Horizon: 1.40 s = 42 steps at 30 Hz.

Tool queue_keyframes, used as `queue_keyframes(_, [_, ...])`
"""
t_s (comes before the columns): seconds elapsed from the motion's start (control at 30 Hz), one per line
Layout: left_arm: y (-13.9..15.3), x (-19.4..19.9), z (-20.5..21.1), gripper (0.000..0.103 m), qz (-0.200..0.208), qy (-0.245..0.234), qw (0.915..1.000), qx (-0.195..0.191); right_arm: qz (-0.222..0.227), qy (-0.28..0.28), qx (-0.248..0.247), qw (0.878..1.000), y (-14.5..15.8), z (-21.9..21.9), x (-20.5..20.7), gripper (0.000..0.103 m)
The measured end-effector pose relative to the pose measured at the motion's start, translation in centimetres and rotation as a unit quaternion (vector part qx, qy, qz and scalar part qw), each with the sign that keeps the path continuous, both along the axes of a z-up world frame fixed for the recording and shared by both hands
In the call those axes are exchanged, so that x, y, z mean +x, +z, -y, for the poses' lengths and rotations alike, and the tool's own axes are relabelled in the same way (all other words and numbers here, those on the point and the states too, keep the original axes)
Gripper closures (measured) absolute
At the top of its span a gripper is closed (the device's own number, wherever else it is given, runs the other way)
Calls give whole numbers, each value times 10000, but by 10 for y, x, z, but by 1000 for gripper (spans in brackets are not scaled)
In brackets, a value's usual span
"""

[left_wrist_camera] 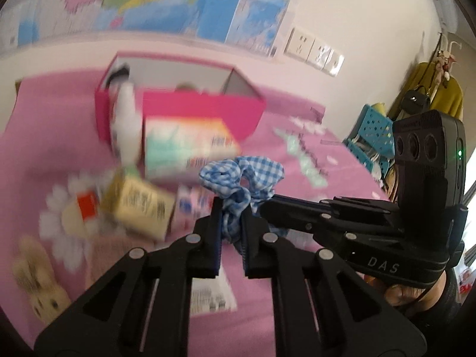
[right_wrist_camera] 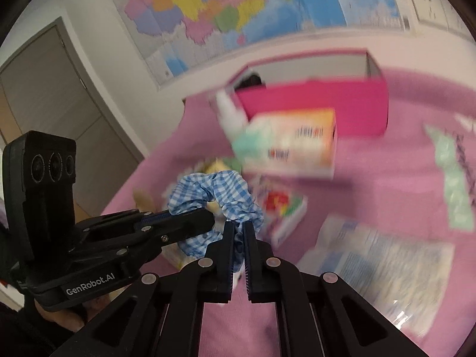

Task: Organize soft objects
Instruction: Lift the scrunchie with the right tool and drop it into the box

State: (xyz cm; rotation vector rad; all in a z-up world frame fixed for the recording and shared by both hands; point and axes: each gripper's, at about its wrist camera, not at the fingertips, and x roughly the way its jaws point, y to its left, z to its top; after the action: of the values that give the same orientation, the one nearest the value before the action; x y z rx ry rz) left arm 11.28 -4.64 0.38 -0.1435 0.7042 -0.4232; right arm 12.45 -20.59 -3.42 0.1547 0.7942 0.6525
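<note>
Your blue gingham scrunchie (left_wrist_camera: 238,178) hangs clear of the pink cloth (left_wrist_camera: 297,160), stretched between both tools, long axis running jaw to jaw. Your left gripper (left_wrist_camera: 231,208) pinches one end; your right gripper (right_wrist_camera: 238,232) pinches the other. Beyond both jaws: a blurred carton (left_wrist_camera: 190,148), then the pink box (left_wrist_camera: 202,110).

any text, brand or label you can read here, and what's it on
"DAS" stands on the housing of the right gripper.
"GenRobot.AI" stands on the housing of the left gripper.
The print and barcodes on the boxes and the paper sheet are too blurred to read.
The wall map has lettering too small and blurred to read.
The blue checked scrunchie held by both grippers shows no text.
</note>
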Motion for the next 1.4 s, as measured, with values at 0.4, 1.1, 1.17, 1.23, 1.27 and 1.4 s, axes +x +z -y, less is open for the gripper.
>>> queue_keyframes(0.4, [65, 97, 25, 91, 628, -2, 9975, 338, 611, -300, -27, 9977, 77, 11, 86, 98])
queue_keyframes(1.1, [38, 240, 56, 71, 185, 639, 9890, 1318, -53, -1117, -923, 9894, 51, 23, 247, 86])
queue_keyframes(1.17, [36, 240, 53, 58, 206, 787, 9869, 1391, -102, -1260, -960, 9873, 48, 29, 250, 71])
queue_keyframes(1.23, [36, 242, 51, 29, 203, 960, 9842, 1474, -134, -1360, -962, 9859, 46, 35, 250, 64])
queue_keyframes(1.27, [37, 240, 49, 22, 232, 1103, 9819, 1522, -145, -1425, -961, 9850, 45, 39, 250, 64])
queue_keyframes(1.4, [48, 227, 46, 10, 416, 1132, 9810, 1521, -85, -1582, -903, 9832, 51, 54, 242, 46])
